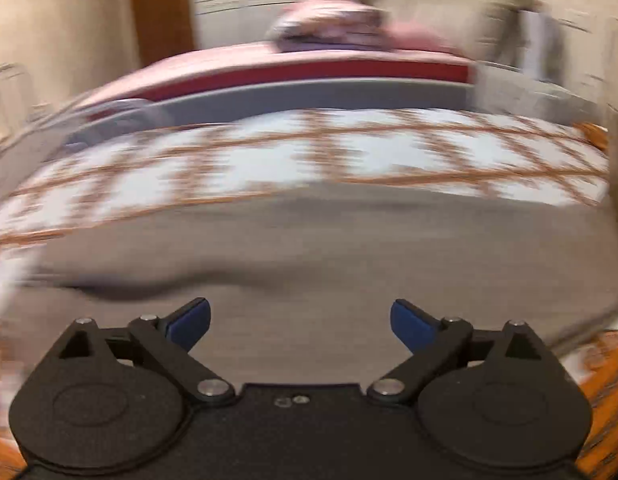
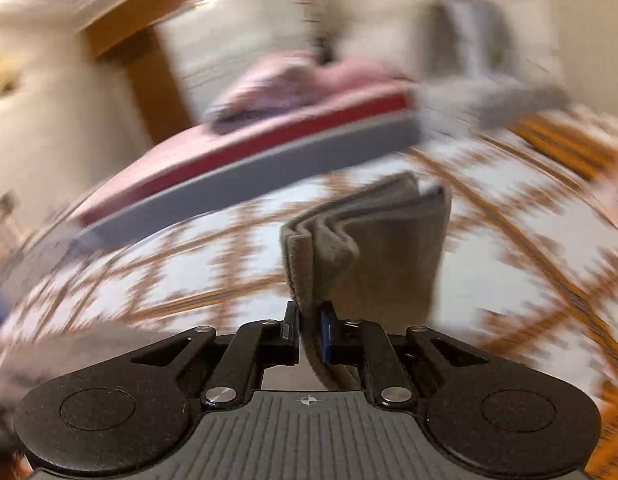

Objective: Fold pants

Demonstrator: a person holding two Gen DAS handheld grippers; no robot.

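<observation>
Lying beyond the pants [image 2: 373,248], a mattress [image 2: 269,160] crosses the patterned cloth [image 2: 189,256].

The pants [image 2: 373,248] are plain taupe-grey, lying on a bedspread [image 1: 309,152] of white squares crossed by an orange-brown grid. Behind it sits a mattress [image 1: 317,70] with a red band over a grey one, topped by pink bedding [image 1: 329,20].

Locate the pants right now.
In the right wrist view the pants are pinched by an edge in the right gripper, bunched in folds above the patterned bedcover. The left gripper hangs open over grey-brown fabric.
</observation>
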